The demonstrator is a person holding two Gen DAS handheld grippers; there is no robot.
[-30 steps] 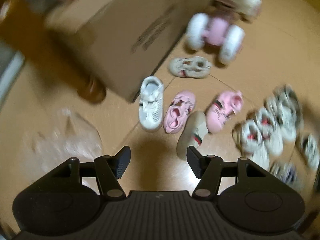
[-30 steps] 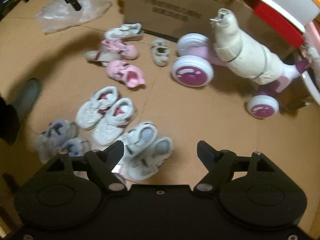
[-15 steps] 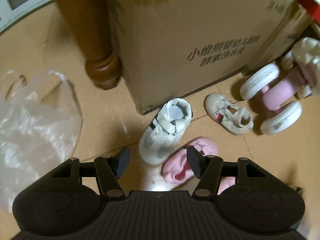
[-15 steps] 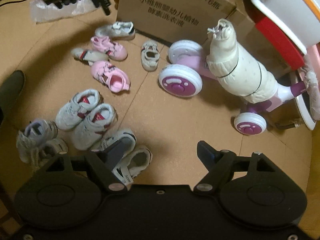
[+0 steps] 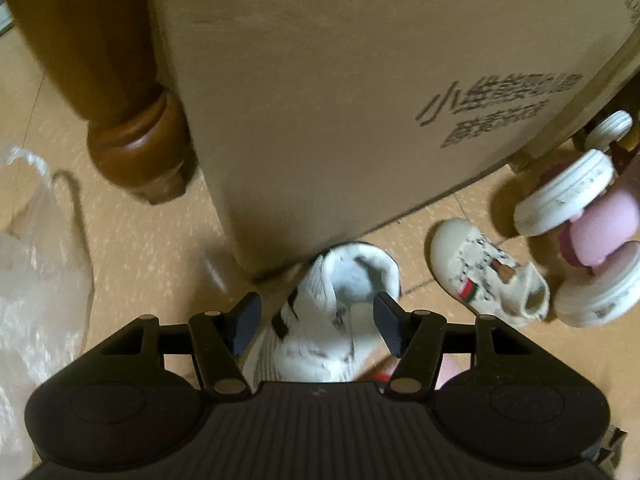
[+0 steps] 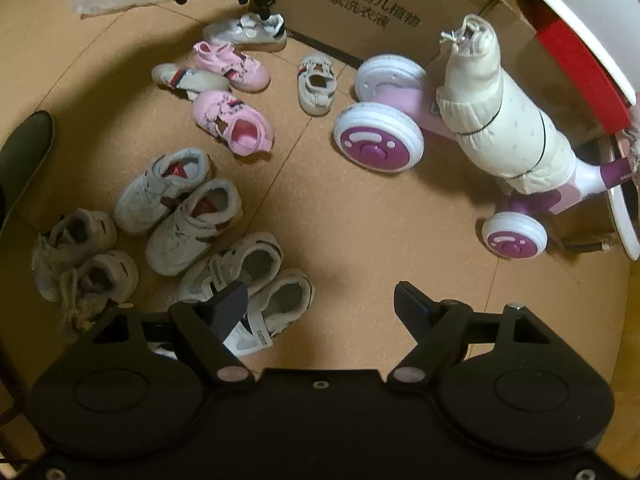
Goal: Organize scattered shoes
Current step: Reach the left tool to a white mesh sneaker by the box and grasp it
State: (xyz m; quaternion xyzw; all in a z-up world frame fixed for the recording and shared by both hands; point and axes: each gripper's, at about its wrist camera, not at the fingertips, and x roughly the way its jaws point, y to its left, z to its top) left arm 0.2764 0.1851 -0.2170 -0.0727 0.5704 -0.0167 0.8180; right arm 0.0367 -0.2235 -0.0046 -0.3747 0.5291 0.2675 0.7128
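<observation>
Directly below left gripper [image 5: 316, 322] (jaws spread, empty): white sneaker [image 5: 332, 320], long axis pointing ahead toward cardboard box [image 5: 360, 100]; right gripper [image 6: 320, 308] spread, farther.

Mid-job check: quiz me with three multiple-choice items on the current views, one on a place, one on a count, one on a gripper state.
1. Where does the white strap sneaker lie?
A. at the corner of the cardboard box
B. inside the plastic bag
C. under the ride-on toy

2. How many pink shoes are on the floor?
A. one
B. two
C. four

3. How is the left gripper?
A. shut on a sandal
B. open, straddling the sneaker
C. open over bare floor

Answers: 1 A, its heel sits against the box corner. 2 B, one pink shoe and another show in the right wrist view. 3 B, the fingers stand apart on either side of the sneaker, not clamped.
</observation>
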